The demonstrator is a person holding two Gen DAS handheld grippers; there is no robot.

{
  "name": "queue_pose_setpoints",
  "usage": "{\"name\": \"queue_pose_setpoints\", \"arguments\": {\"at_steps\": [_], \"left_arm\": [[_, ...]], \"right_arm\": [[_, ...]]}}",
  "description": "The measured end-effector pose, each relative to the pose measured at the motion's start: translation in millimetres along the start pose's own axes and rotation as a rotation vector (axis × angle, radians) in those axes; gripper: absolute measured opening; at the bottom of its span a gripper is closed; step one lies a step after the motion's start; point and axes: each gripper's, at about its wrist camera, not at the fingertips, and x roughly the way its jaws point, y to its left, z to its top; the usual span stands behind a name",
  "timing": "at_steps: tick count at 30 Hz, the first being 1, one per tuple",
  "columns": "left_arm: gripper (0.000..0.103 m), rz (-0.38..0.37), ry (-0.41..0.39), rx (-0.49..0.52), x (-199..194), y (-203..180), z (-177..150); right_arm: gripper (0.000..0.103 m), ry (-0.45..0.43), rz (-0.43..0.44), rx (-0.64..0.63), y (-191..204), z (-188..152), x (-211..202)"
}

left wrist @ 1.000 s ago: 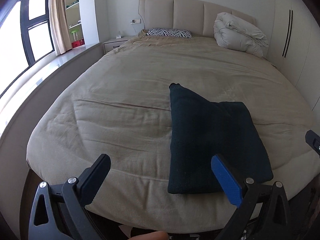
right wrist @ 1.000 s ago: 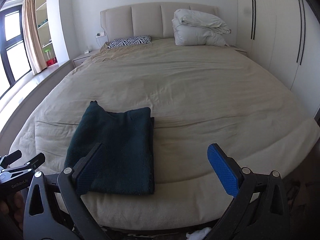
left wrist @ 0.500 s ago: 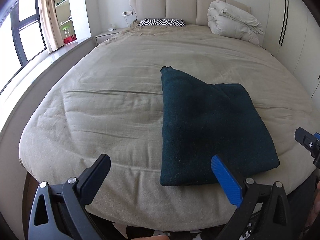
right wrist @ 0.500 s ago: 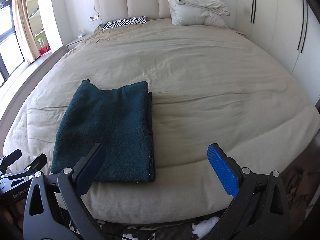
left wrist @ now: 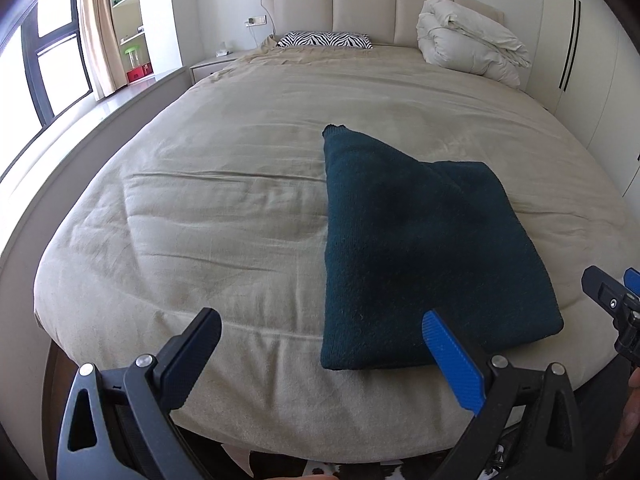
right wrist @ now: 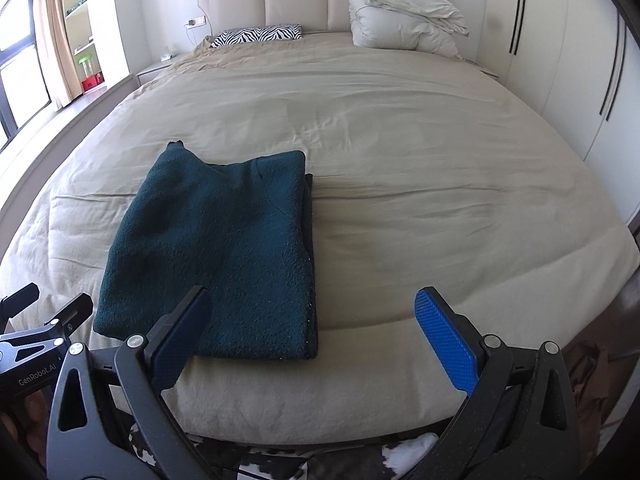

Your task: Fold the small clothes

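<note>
My left gripper [left wrist: 320, 354] and right gripper [right wrist: 320, 334] hover spread, empty, over the near edge of the beige bed [right wrist: 400, 152]. The dark teal knitted jumper [right wrist: 224, 248] lies folded there (one corner poking out); a clumsy pinch could drag layers apart.

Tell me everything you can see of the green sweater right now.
The sweater is dark green, a thick fuzzy knit. It lies folded into a rough rectangle, flat on the beige bed cover near the foot edge. One narrow corner, maybe a cuff, pokes out toward the headboard. A darker under-layer shows along its right edge. Neither open gripper touches it.
</note>
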Motion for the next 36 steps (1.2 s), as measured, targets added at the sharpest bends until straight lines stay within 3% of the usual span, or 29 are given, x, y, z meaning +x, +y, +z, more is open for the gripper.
{"name": "queue_pose_setpoints", "arguments": {"at_steps": [36], "left_arm": [[0.103,-0.007,0.014,-0.005,4,3,-1]], "right_arm": [[0.103,0.026,0.001,-0.002,7,-3,12]]}}
